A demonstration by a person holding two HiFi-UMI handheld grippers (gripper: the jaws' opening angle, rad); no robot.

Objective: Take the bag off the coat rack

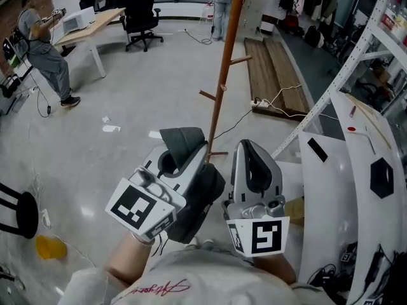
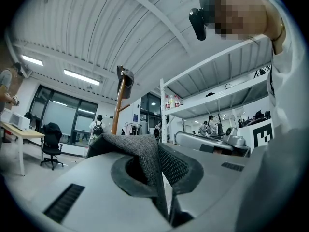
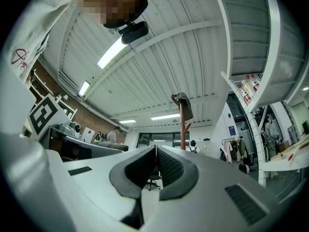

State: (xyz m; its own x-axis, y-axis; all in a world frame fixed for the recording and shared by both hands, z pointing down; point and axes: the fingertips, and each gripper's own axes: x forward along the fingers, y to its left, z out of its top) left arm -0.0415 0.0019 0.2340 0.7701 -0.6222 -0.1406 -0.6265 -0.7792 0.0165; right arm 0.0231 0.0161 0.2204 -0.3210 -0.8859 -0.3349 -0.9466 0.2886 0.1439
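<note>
A tall wooden coat rack [image 1: 224, 75] stands on the floor just beyond both grippers. My left gripper [image 1: 191, 152] is shut on a fold of the grey woven bag [image 1: 181, 138]. The bag's dark body [image 1: 197, 202] hangs under the gripper, off the rack. In the left gripper view the grey fabric [image 2: 140, 151] lies pinched between the pads. My right gripper [image 1: 251, 148] is beside it, shut with nothing between its pads [image 3: 169, 166]. A dark item [image 3: 183, 104] hangs at the rack's top; I cannot tell what it is.
White panels [image 1: 331, 196] and a white shelf frame [image 1: 356, 49] crowd the right side. Wooden planks [image 1: 273, 68] and a cable lie behind the rack. A person [image 1: 44, 49] stands by a desk far left, near an office chair [image 1: 140, 11]. A black stool [image 1: 16, 211] is at left.
</note>
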